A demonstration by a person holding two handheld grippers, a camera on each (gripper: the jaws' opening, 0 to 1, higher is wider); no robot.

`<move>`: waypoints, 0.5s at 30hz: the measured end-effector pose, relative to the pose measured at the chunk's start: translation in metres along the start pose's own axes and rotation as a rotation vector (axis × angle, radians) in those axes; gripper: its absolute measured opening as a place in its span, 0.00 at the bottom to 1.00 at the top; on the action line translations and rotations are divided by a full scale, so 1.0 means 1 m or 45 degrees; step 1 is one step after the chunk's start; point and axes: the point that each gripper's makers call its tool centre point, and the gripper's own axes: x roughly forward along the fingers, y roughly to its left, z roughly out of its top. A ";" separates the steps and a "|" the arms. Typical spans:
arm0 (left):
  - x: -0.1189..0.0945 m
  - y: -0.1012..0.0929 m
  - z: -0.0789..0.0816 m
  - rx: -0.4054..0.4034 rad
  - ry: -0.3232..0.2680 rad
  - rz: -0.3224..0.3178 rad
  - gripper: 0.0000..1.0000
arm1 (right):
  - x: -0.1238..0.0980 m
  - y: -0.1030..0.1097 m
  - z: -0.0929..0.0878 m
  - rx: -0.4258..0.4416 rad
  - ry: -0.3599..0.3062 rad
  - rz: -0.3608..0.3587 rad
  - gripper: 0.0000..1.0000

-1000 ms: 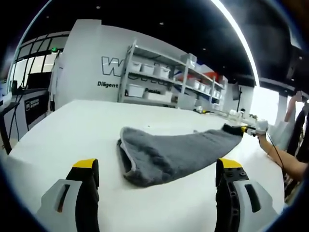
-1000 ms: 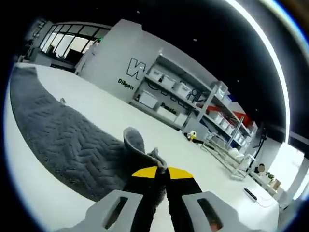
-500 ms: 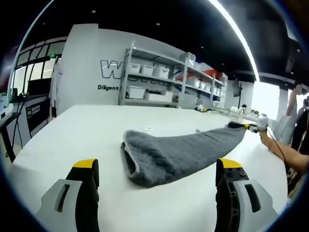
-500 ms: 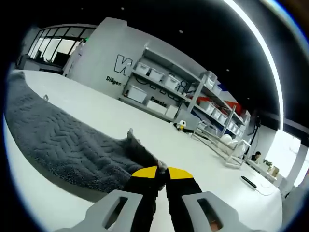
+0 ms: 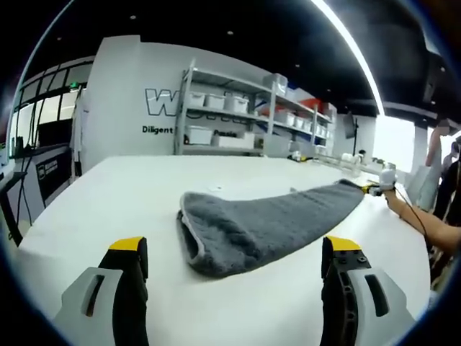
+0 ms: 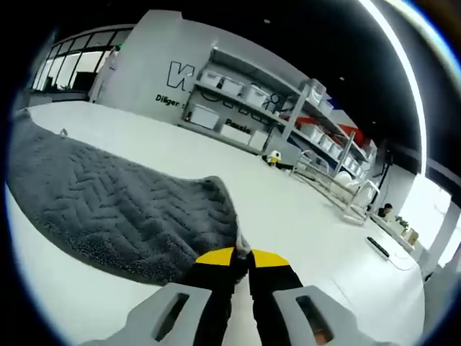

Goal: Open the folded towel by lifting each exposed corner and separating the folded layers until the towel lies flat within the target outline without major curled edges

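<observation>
Towel (image 5: 266, 227) is lying stretched across the white table (image 5: 108, 194), grey, with a herringbone pile that we are seeing clearly in the right gripper view (image 6: 108, 209). We are holding the left gripper (image 5: 234, 274) low over the near part of the table, short of the towel's rounded, folded end, where a pale edge is curling up along the fold. Its jaws are standing wide apart with yellow tips, gripping nothing and touching no cloth. From that end the towel is running away toward the far right, narrowing to a corner where we are seeing the right gripper (image 5: 374, 189) and, behind it, a bare forearm (image 5: 425, 227) with a thin dark cable along it.

In the right gripper view, the right gripper (image 6: 241, 258) is pinching the towel's near corner; its yellow-tipped jaws are pressed together on the cloth, and a small tuft is showing just above the tips. The towel is spreading from that corner toward the left of the view, lying mostly flat on the table, with its near edge showing a slightly raised hem.

Behind the table we are noting metal shelving (image 5: 238, 119) carrying white bins, and a white wall with dark lettering (image 5: 162, 115). We are not making out any target outline on the table surface in either view.
</observation>
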 end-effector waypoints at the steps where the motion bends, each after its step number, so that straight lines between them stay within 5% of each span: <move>1: 0.000 0.000 0.000 0.000 0.001 -0.002 0.99 | 0.000 0.001 -0.002 -0.009 0.008 0.001 0.04; 8: 0.002 0.003 0.002 0.001 0.000 0.001 0.99 | -0.006 -0.013 -0.001 -0.012 0.017 -0.068 0.25; 15: 0.003 0.006 0.008 0.003 -0.019 -0.005 0.99 | -0.027 -0.027 0.012 0.148 -0.036 -0.070 0.41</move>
